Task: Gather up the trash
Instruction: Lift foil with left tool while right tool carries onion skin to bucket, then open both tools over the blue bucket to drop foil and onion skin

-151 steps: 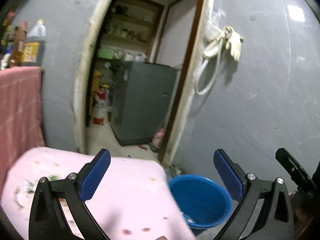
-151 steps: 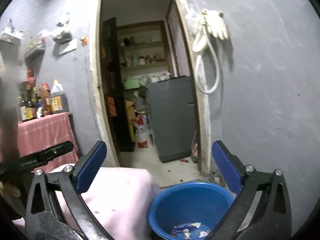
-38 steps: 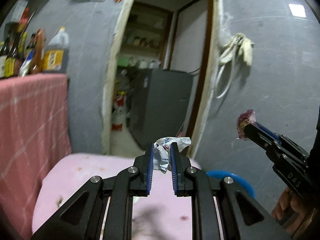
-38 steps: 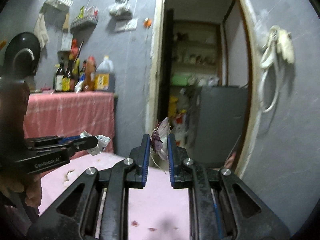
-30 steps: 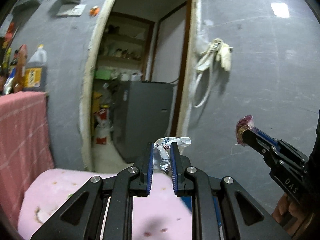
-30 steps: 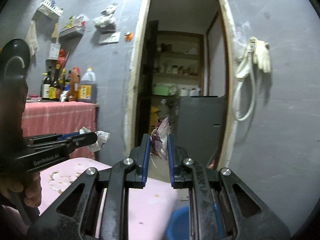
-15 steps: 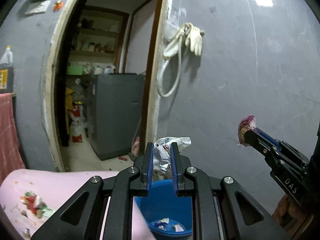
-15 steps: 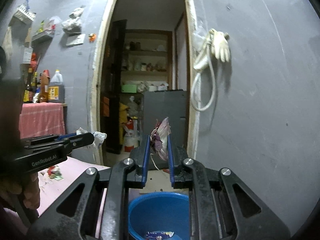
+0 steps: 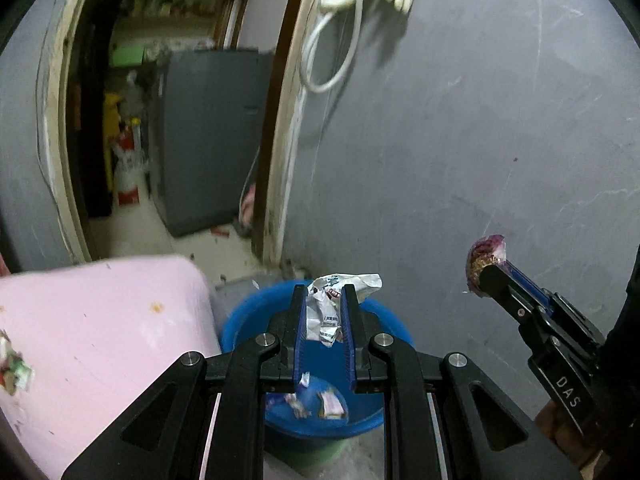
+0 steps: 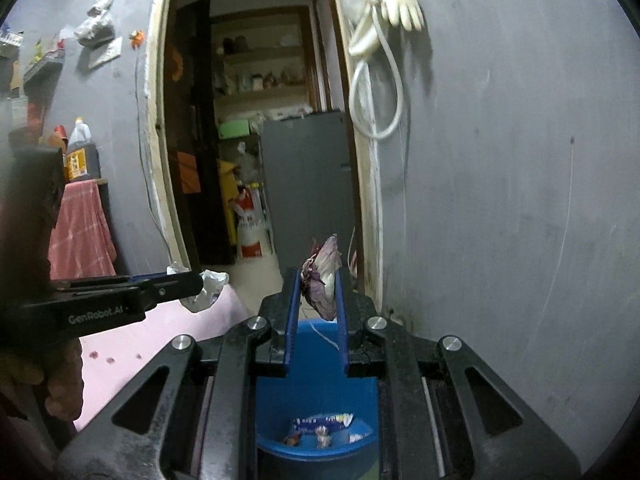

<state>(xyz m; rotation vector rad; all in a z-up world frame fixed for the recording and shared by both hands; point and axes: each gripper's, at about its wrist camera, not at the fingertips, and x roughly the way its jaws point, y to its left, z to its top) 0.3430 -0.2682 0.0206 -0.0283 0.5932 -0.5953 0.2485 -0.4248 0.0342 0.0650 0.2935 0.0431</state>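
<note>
My left gripper (image 9: 323, 300) is shut on a crumpled white wrapper (image 9: 326, 312), held above the blue basin (image 9: 248, 320) on the floor. Wrappers (image 9: 320, 400) lie in the basin's bottom. My right gripper (image 10: 317, 284) is shut on a purple onion skin (image 10: 322, 280), also over the blue basin (image 10: 316, 364). In the left wrist view the right gripper (image 9: 486, 270) shows at the right with the purple skin (image 9: 486, 250) at its tip. In the right wrist view the left gripper (image 10: 196, 280) reaches in from the left with the white wrapper (image 10: 208, 288).
A pink table top (image 9: 100, 320) with scraps (image 9: 12, 368) lies left of the basin. A grey wall (image 9: 460, 140) stands right behind it, with a white glove and hose (image 10: 384, 20) hung up. An open doorway (image 10: 256, 120) shows a grey cabinet (image 10: 308, 176).
Both grippers swung right and downward, from over the pink table to above the blue basin. Each keeps its trash pinched.
</note>
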